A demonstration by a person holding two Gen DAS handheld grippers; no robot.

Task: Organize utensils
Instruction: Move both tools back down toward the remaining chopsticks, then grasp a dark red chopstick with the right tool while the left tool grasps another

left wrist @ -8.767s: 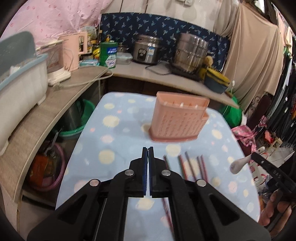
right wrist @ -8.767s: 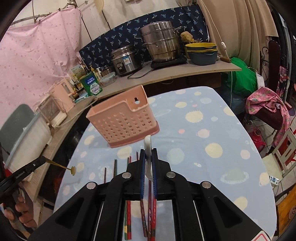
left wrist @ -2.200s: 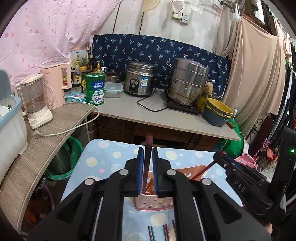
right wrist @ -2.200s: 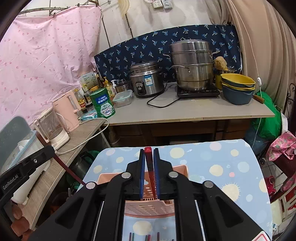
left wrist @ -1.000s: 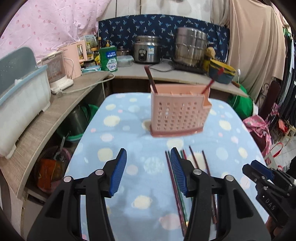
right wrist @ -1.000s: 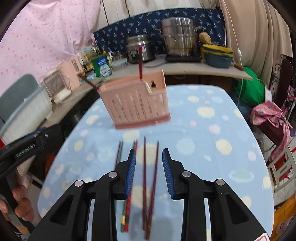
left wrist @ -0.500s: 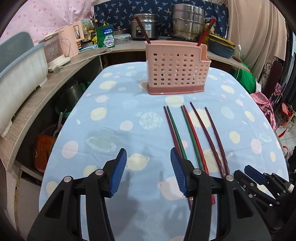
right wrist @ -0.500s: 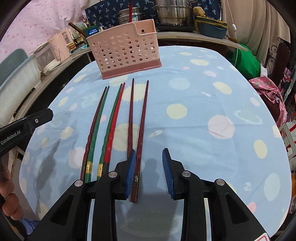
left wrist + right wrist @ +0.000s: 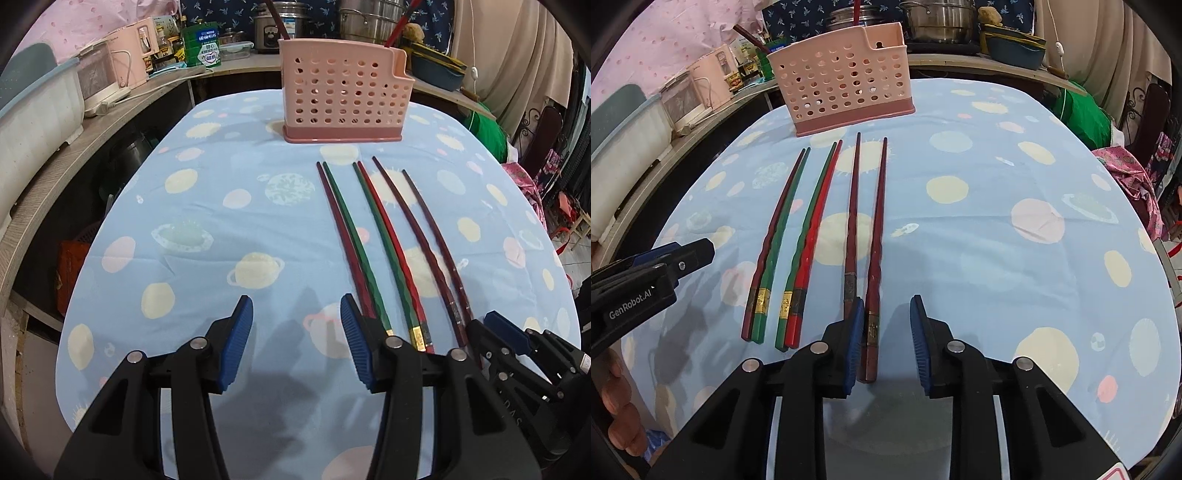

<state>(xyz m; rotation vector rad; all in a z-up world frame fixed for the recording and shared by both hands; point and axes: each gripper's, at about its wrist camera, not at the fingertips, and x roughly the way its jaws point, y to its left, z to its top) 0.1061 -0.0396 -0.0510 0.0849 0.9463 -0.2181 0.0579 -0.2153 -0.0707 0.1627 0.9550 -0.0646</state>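
Both grippers now sit lower and nearer the tablecloth (image 9: 229, 221) than a second ago, and the pink basket (image 9: 345, 92) looks further off at the far end. We see the left gripper (image 9: 295, 339) with its jaws standing well apart, nothing between them, over bare cloth just left of the six chopsticks. Its right finger hides the near end of the leftmost dark red chopstick (image 9: 343, 236). We see the right gripper (image 9: 886, 339) with its jaws just closing but still parted; the rightmost dark red chopstick (image 9: 877, 236) lies between them, close against the left pad, whether touching we cannot tell. The other five lie to its left, in pairs, tips pointing at the basket, which already holds two chopsticks upright. Open cloth spreads wide to the right of the right gripper, up to the table's rounded edge; a wooden counter (image 9: 55, 173) runs along the left side
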